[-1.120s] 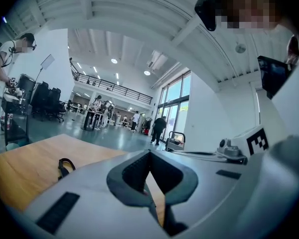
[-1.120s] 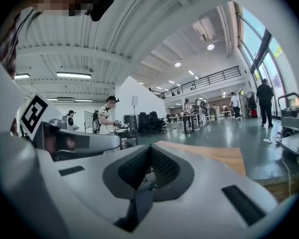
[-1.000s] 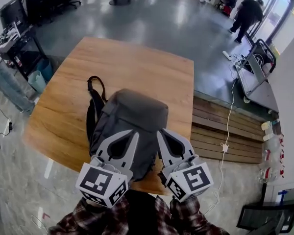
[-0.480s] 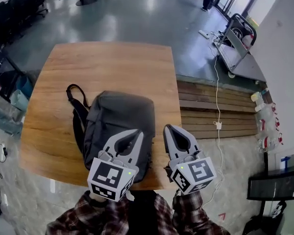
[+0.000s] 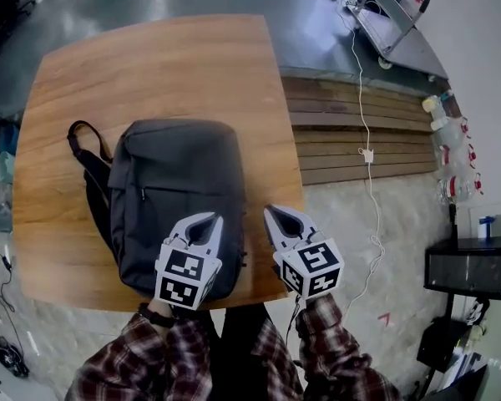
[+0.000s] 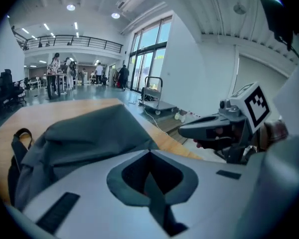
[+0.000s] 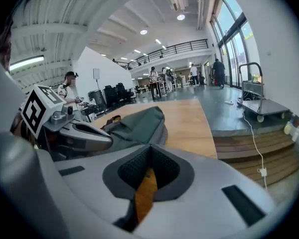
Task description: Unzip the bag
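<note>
A dark grey backpack point(image 5: 171, 190) lies flat on the wooden table point(image 5: 150, 65), its black strap point(image 5: 88, 153) trailing off to the left. My left gripper point(image 5: 202, 220) hovers shut over the bag's near right corner with nothing between its jaws. My right gripper point(image 5: 273, 214) is shut too and empty, over the table's near right edge just beside the bag. In the left gripper view the bag point(image 6: 89, 133) fills the space ahead of the closed tips point(image 6: 149, 153). In the right gripper view the bag point(image 7: 139, 123) lies ahead to the left of the closed tips point(image 7: 149, 147).
A low slatted wooden step point(image 5: 351, 132) adjoins the table's right side, with a white cable point(image 5: 363, 82) running across it. A flat cart point(image 5: 392, 15) stands at the far right, bottles point(image 5: 451, 140) line the wall, and a black case point(image 5: 472, 266) sits lower right.
The head view has swung down and right, so the bag and table now sit further left. Both grippers have drawn back toward the bag's near end and stayed shut.
</note>
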Motion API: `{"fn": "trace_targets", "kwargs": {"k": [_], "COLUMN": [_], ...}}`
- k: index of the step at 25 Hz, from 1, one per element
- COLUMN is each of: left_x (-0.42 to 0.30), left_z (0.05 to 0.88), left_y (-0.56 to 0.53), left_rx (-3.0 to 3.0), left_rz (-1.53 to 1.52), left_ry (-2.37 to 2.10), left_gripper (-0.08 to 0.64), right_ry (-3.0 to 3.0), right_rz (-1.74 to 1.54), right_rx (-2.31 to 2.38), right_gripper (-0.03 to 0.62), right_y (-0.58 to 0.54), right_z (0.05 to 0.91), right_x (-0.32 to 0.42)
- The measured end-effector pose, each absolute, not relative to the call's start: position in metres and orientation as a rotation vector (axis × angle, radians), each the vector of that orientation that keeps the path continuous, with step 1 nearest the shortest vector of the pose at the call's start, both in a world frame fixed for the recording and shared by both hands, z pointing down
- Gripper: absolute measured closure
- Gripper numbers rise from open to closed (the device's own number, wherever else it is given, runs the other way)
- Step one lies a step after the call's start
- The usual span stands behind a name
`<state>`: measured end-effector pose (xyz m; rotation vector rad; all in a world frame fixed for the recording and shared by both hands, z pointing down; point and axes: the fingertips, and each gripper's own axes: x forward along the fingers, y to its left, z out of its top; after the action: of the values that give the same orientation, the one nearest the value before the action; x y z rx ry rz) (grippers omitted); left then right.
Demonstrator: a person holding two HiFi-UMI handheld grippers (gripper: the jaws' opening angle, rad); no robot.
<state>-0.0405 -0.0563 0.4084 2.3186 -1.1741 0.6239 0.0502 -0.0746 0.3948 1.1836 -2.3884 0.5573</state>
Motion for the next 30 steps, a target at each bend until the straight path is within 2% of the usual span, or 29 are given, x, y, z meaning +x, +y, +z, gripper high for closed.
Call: {"fn": "trace_targets", "kwargs": {"k": [5,12,16,18,20,25,30], "left_x": [-0.037,-0.035,-0.036,-0.036,-0.036,-0.035,-0.036], "left_z": [0.456,0.473,0.473,0.473,0.473,0.474,0.476], "left_y": [-0.047,-0.049,-0.051,-0.053,-0.052,-0.052,-0.051], "left_rx": [2.212,2.183,2.192,2.194,2.194,2.195,2.192], "left_rz": [0.661,0.625,0.605,0.594,0.582,0.555,0.547], "left_ry": [-1.128,-1.120,-1.117,-1.109,-1.100,-1.073,-1.059], "left_gripper": [0.551,0.551,0.551,0.551,0.551,0.551,0.551], "right_ry": [-2.352,-2.342,-2.309,-2.281,-2.253,-2.207,-2.155], "right_rz": [0.627,0.656,0.507,0.385,0.267,0.123,0.166], "right_rx": [1.083,0.971,0.744,0.584,0.413,-0.011,-0.220], "right_gripper": [0.581,0.581,0.575,0.519,0.499,0.499,0.500], "right_y": [-0.069,-0.064,-0.061,-0.061,-0.061,-0.057,-0.053], "right_z": [0.445,0.481,0.488,0.491,0.496,0.502,0.506], "right_x": [0.045,0.034,0.029,0.027,0.023,0.011,0.005]}}
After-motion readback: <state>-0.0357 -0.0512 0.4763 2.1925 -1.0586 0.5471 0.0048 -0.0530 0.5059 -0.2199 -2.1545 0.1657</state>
